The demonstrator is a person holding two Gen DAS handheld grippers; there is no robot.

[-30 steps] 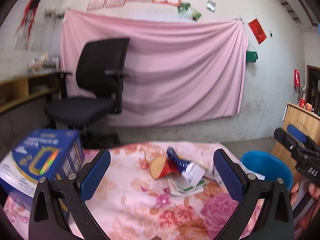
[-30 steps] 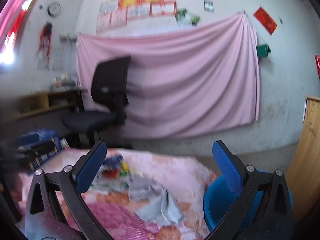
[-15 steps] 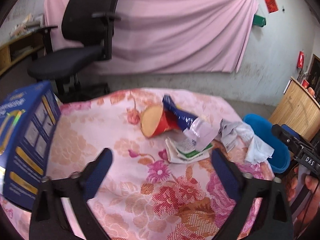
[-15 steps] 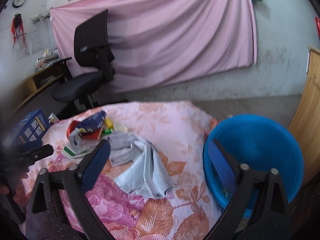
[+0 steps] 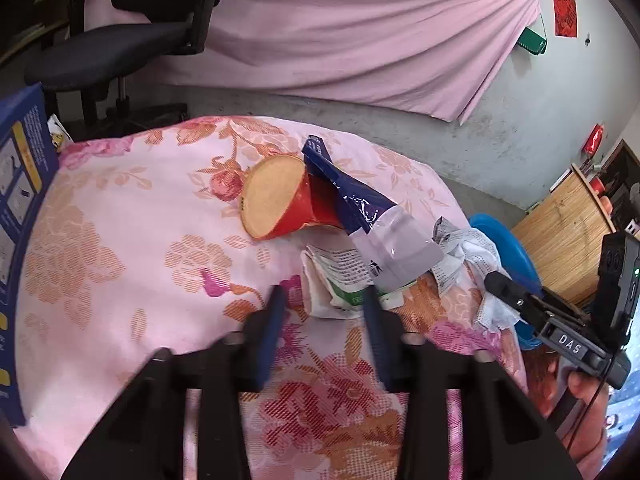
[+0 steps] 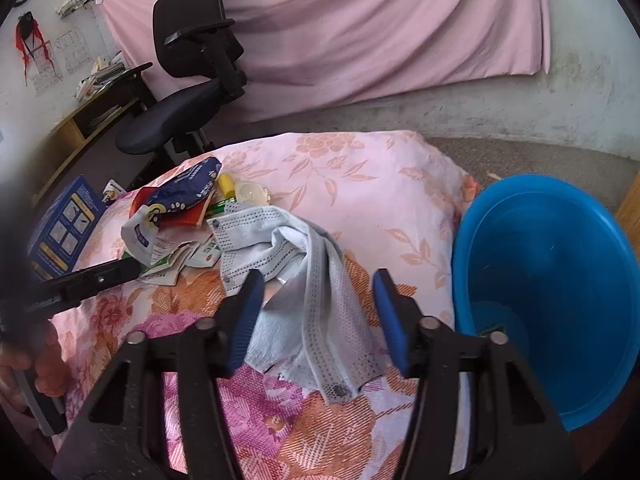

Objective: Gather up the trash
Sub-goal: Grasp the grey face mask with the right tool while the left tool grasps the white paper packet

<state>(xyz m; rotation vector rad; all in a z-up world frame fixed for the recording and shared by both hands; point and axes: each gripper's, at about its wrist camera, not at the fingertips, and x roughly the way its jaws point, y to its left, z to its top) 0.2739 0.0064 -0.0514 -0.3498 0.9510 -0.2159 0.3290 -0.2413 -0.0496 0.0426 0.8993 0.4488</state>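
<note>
A trash pile lies on the floral pink tablecloth. It holds a tipped red paper cup, a blue snack bag, a white and green wrapper and grey-white face masks. My left gripper is open with a narrow gap, its tips just short of the wrapper's near edge. My right gripper is open and straddles the masks, which lie between its blue pads. A blue basin sits at the table's right edge.
A blue carton stands at the table's left side. A black office chair is behind the table, in front of a pink curtain. A wooden cabinet is beyond the basin. A hand holds the right gripper's body.
Both grippers tilted down and came closer to the table. Both jaw gaps narrowed. The left one reached the wrapper and the right one came over the masks.
</note>
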